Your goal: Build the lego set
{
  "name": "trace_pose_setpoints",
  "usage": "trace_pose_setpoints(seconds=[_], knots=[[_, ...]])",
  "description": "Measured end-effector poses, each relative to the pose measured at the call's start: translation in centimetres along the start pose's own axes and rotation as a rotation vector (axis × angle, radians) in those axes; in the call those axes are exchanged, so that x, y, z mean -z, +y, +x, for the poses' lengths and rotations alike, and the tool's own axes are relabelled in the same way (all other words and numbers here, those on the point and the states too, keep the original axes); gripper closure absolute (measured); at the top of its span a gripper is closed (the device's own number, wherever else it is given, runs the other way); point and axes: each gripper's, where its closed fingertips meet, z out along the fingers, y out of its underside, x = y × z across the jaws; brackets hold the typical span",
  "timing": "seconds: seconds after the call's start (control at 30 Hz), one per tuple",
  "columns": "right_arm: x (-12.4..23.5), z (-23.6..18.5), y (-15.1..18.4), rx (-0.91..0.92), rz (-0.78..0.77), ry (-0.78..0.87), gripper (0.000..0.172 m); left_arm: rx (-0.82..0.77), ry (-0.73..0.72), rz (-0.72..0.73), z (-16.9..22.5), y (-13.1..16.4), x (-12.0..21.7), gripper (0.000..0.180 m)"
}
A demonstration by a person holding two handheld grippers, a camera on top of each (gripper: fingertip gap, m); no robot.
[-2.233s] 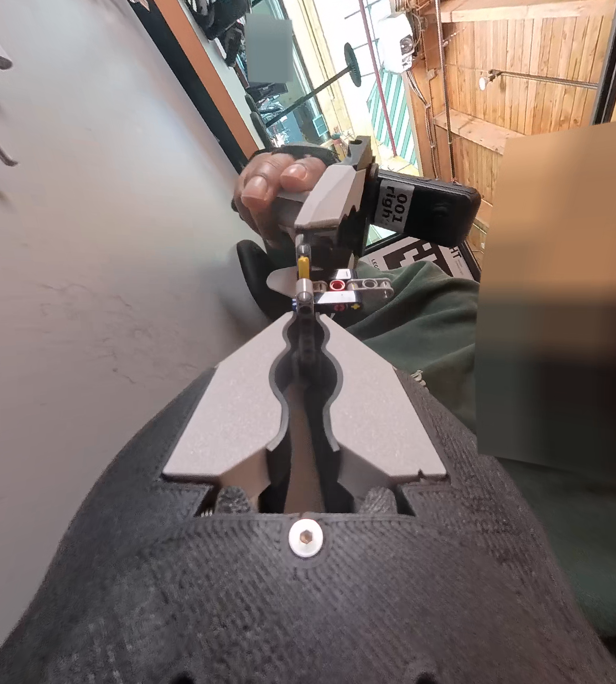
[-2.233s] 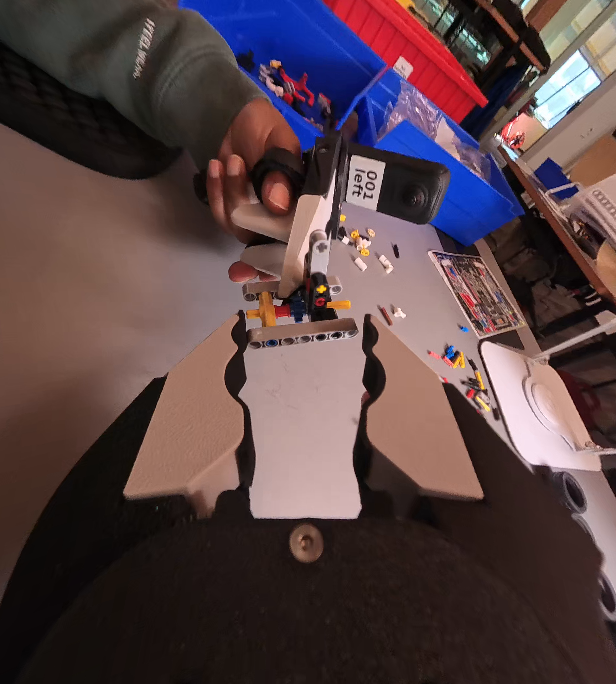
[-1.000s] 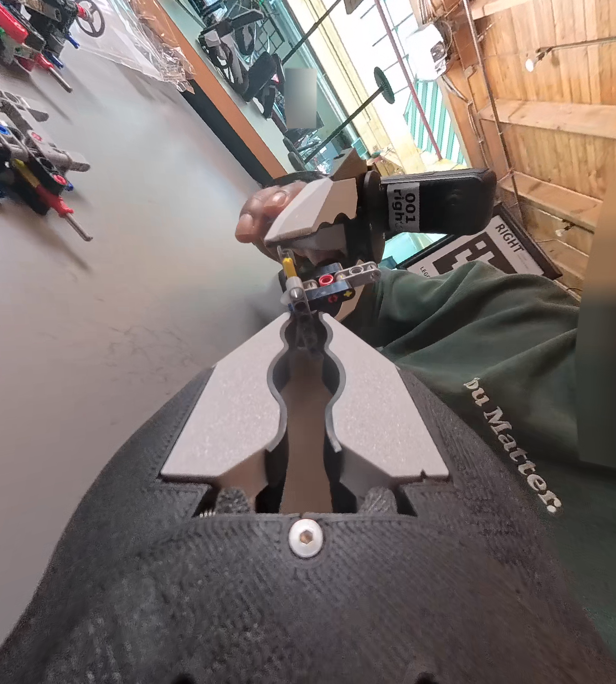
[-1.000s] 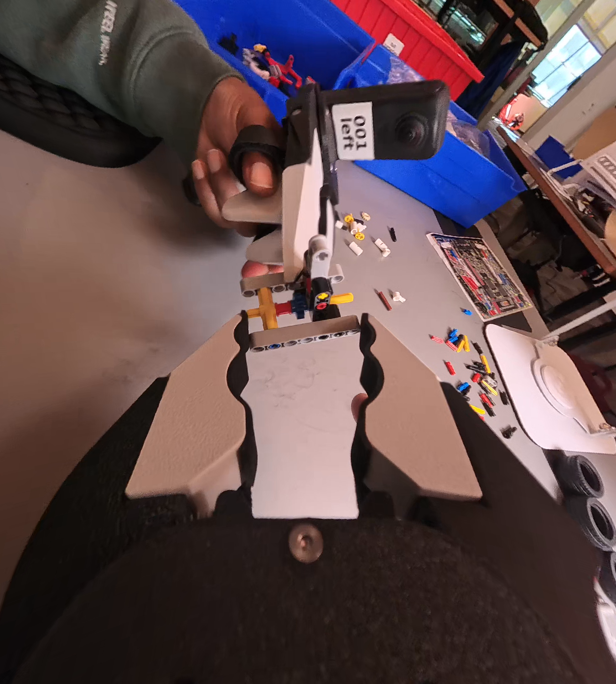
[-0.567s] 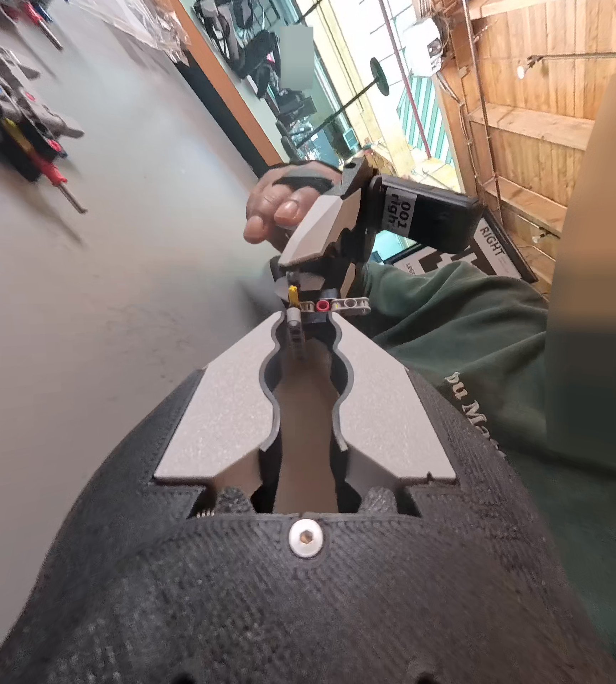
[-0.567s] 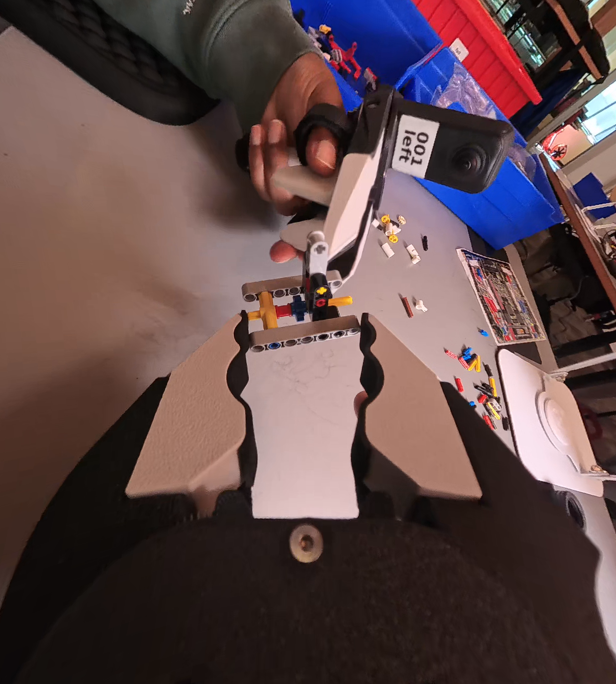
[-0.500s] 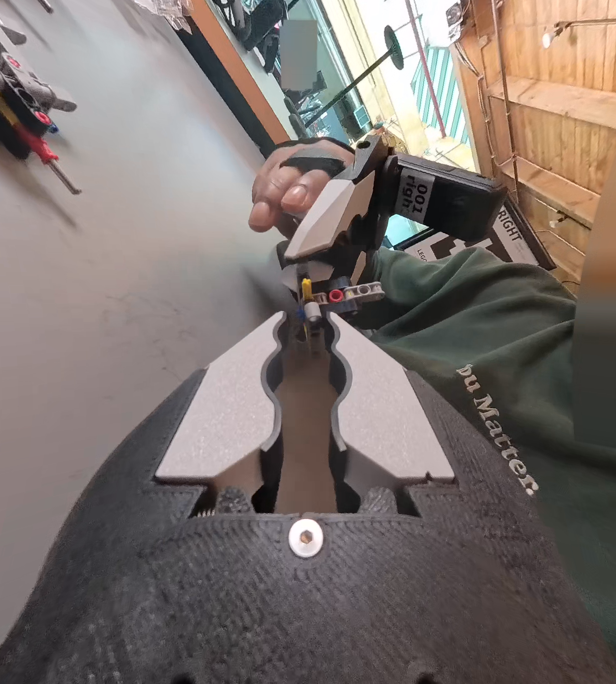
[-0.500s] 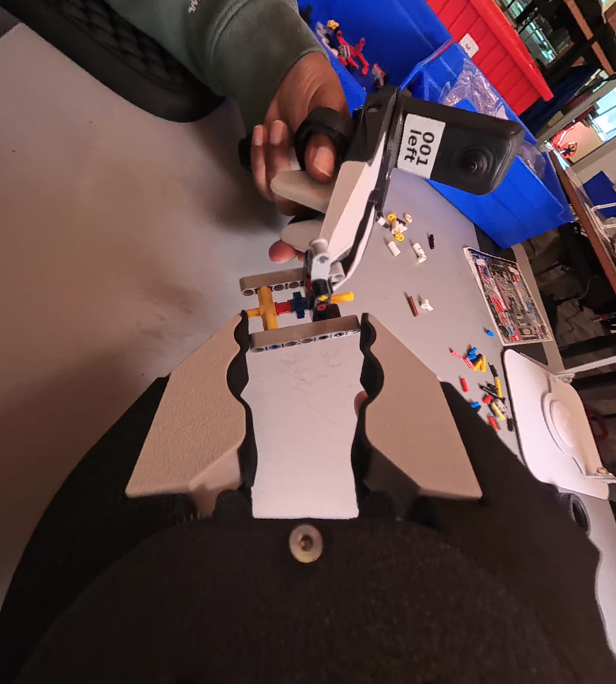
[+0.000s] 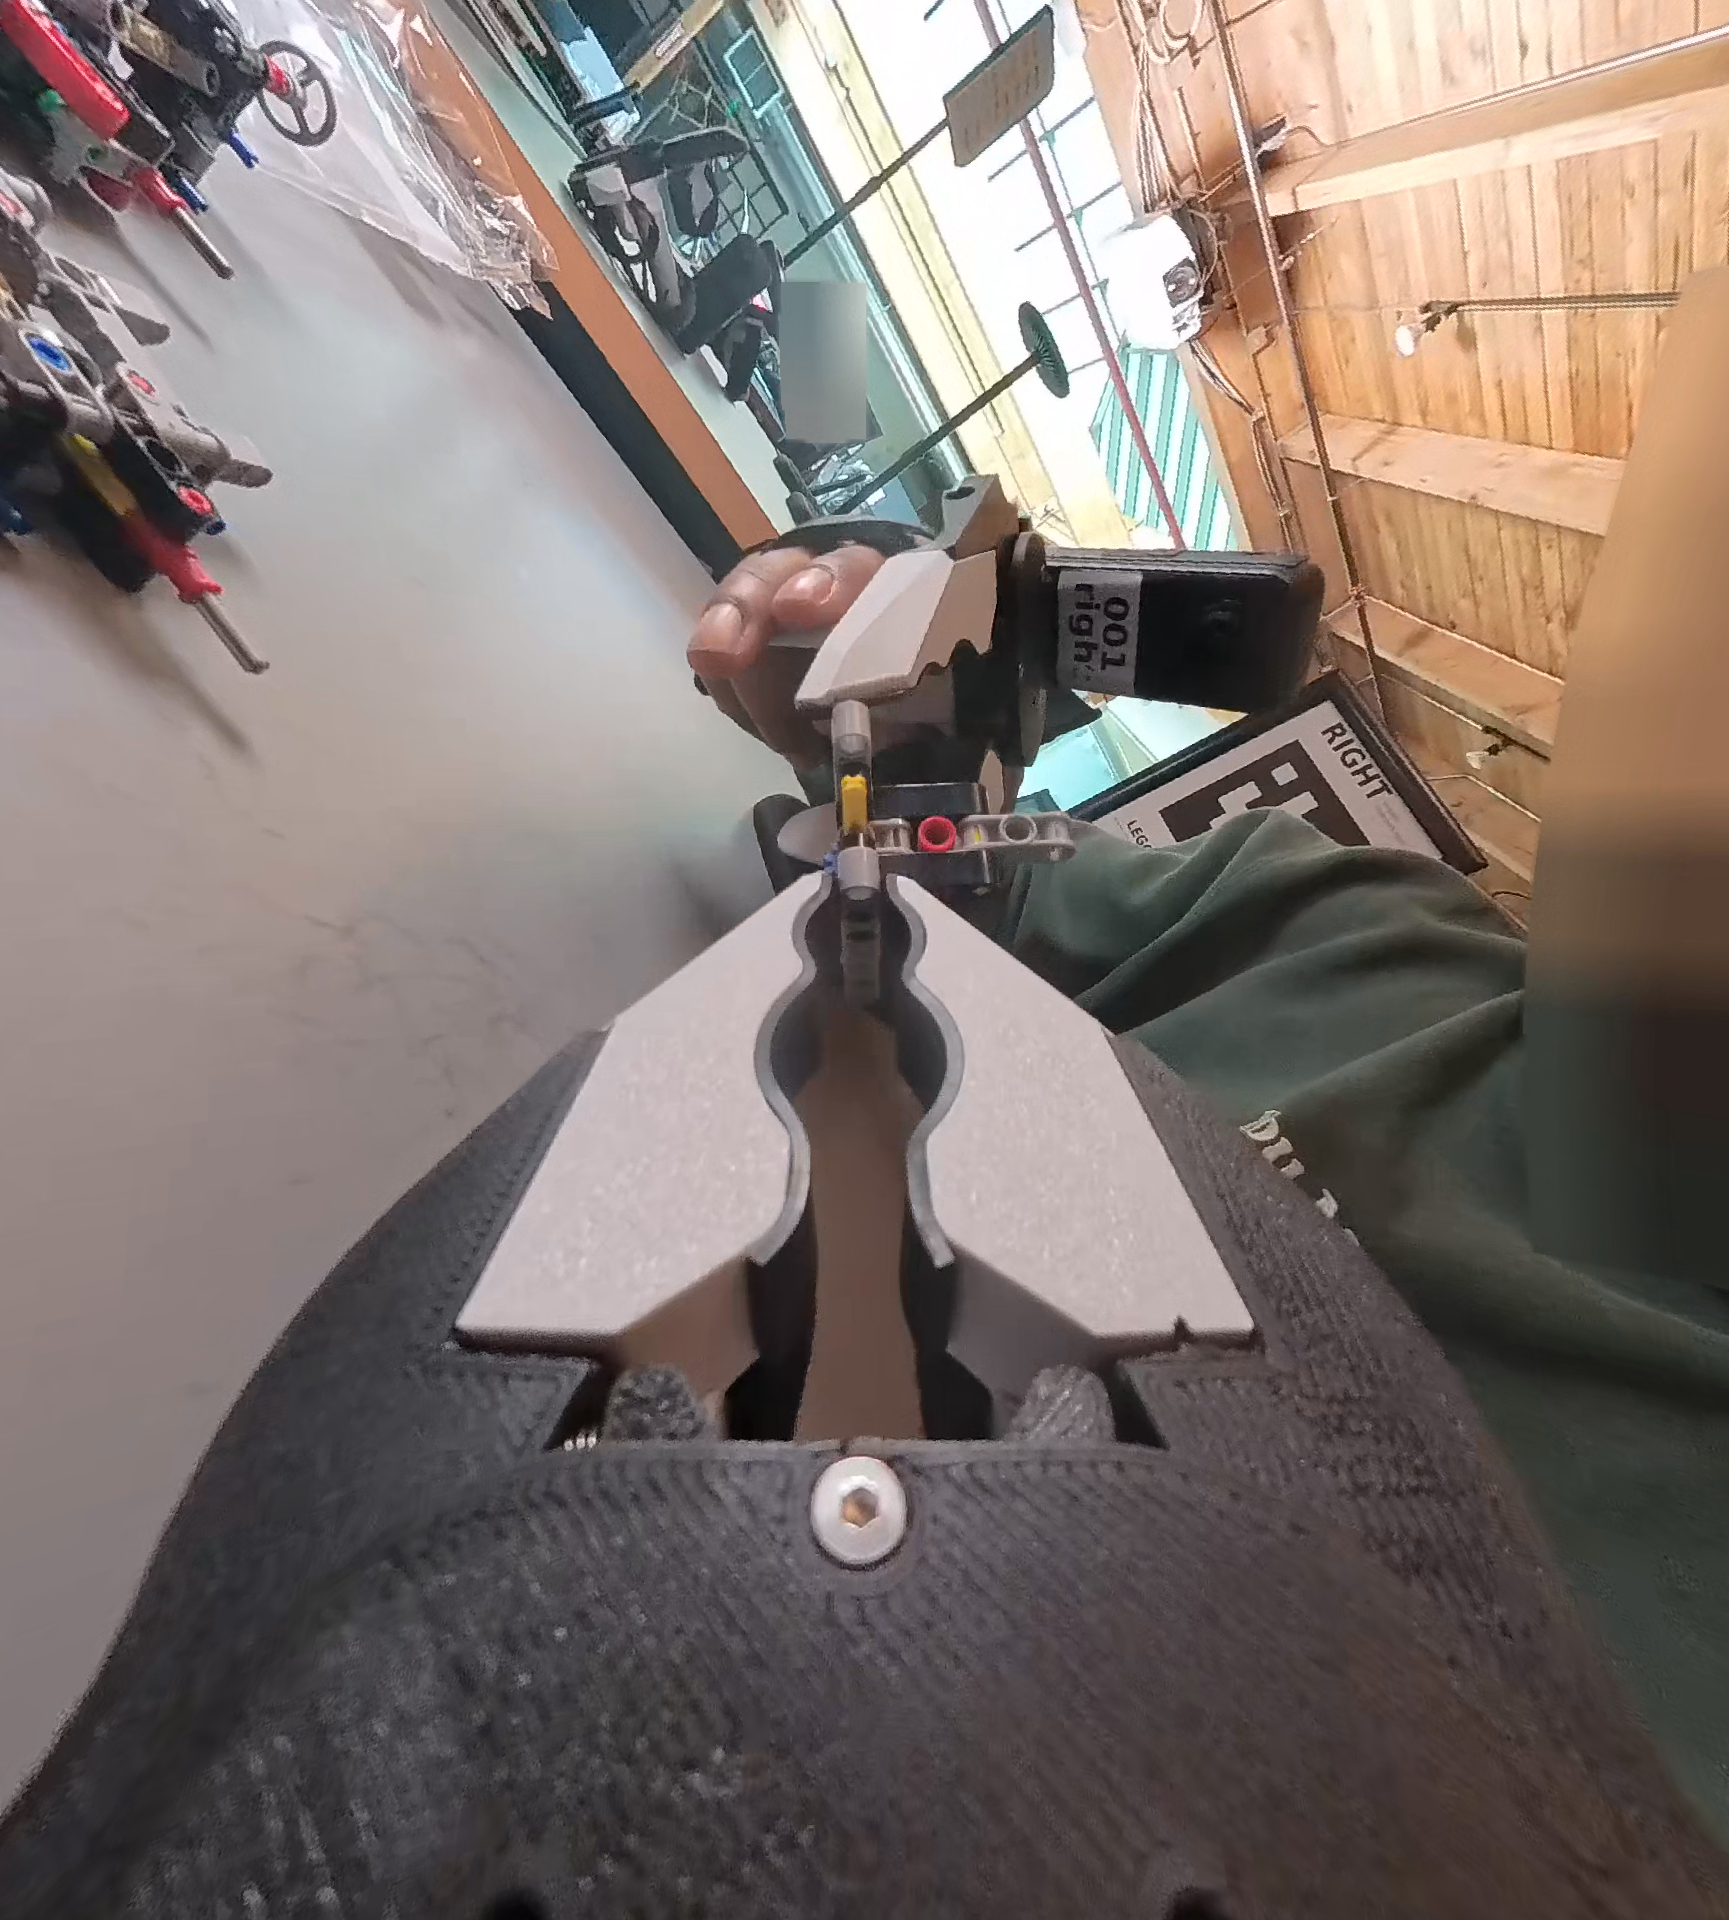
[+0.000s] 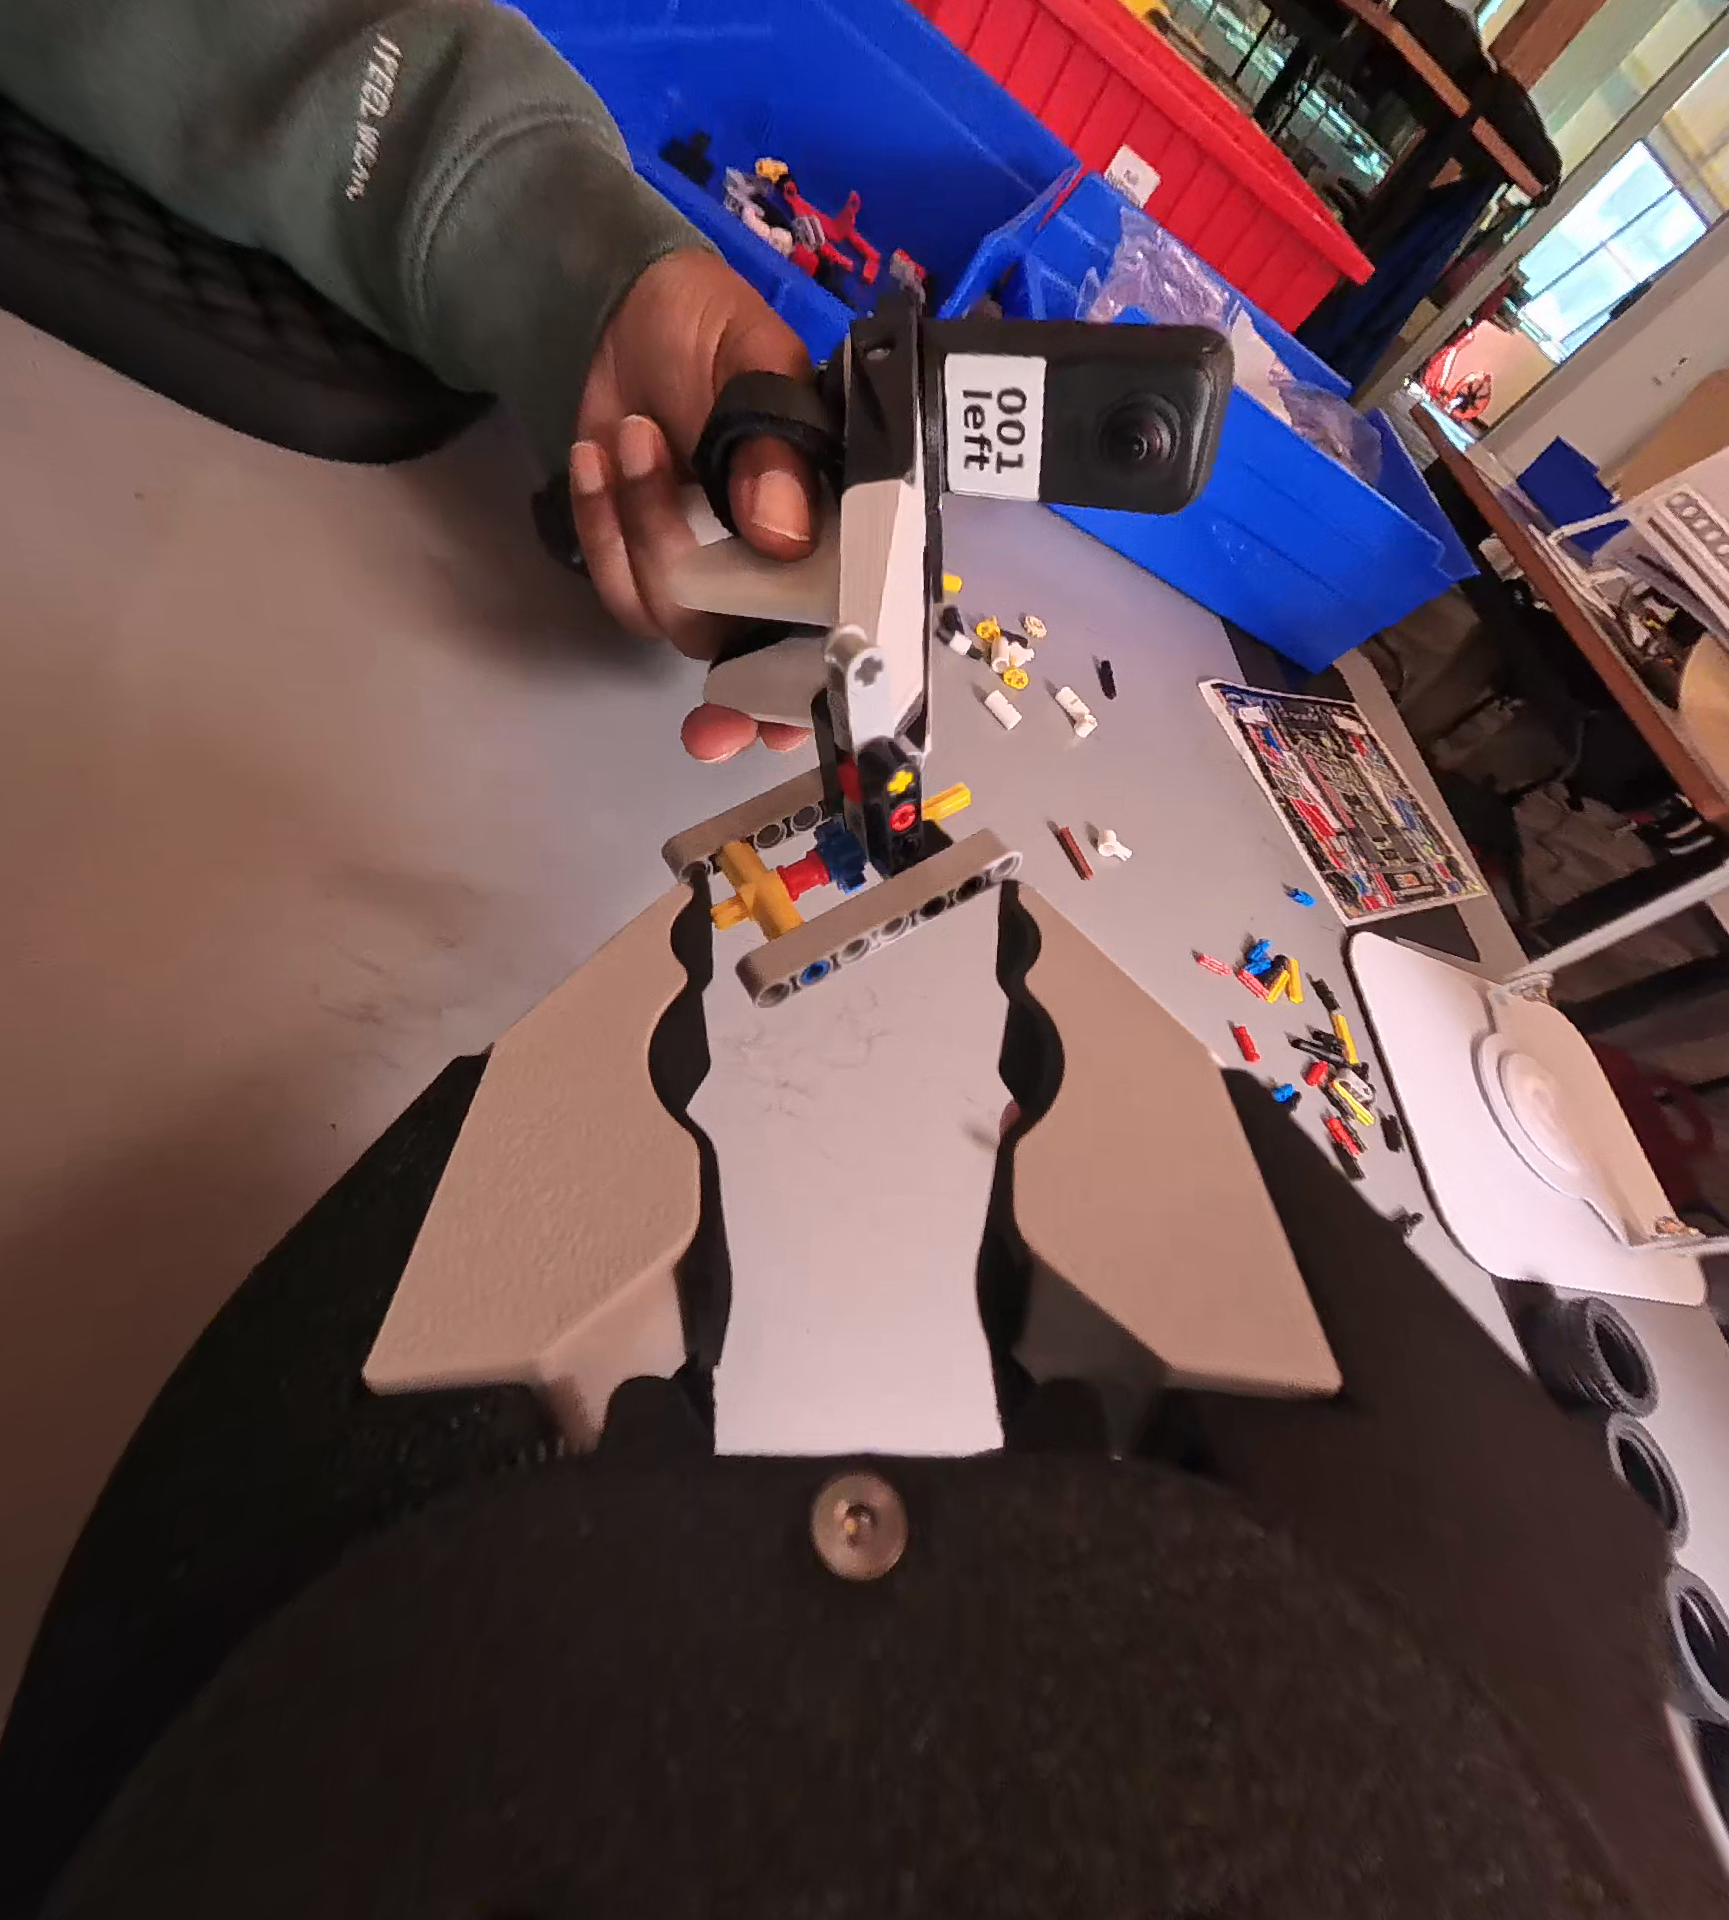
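Two handheld grippers share one small beam-and-pin brick assembly above the grey table.

The left gripper [image 9: 858,902] is clenched on the assembly's thin upright grey lever [image 10: 865,694]; its fingers [image 9: 725,997] are nearly together. The right gripper [image 10: 852,902] stands wide, its tips bracketing the brick assembly [image 10: 844,878], whose near grey beam [image 10: 875,940] lies tilted between them; firm pad contact cannot be told. Handling this well likely means squaring that beam across the pads and keeping the lever pinch steady. Loose pins [image 10: 1296,1023] lie well apart.
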Motion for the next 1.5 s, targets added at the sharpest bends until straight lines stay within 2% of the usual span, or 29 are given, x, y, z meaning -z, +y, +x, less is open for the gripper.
trace_pose_setpoints(seconds=[0.13, 0.4, 0.73, 1.5], knots=[[0.2, 0.2, 0.0, 0.006, -0.004, 0.004, 0.131, 0.005, 0.001, 0.0, 0.0, -0.1, 0.2, 0.175], [0.3, -1.2, 0.5, 0.043, -0.042, -0.066, 0.132, 0.026, 0.0, -0.092, -0.4, 1.5, -0.2, 0.175], [1.1, -0.9, 0.0, 0.038, 0.008, -0.06, 0.136, 0.041, 0.041, -0.061, 0.2, 1.0, -0.2, 0.175], [1.1, -2.3, 1.1, 0.021, -0.051, -0.165, 0.14, 0.063, 0.019, -0.137, -0.6, 2.6, -0.5, 0.175]])
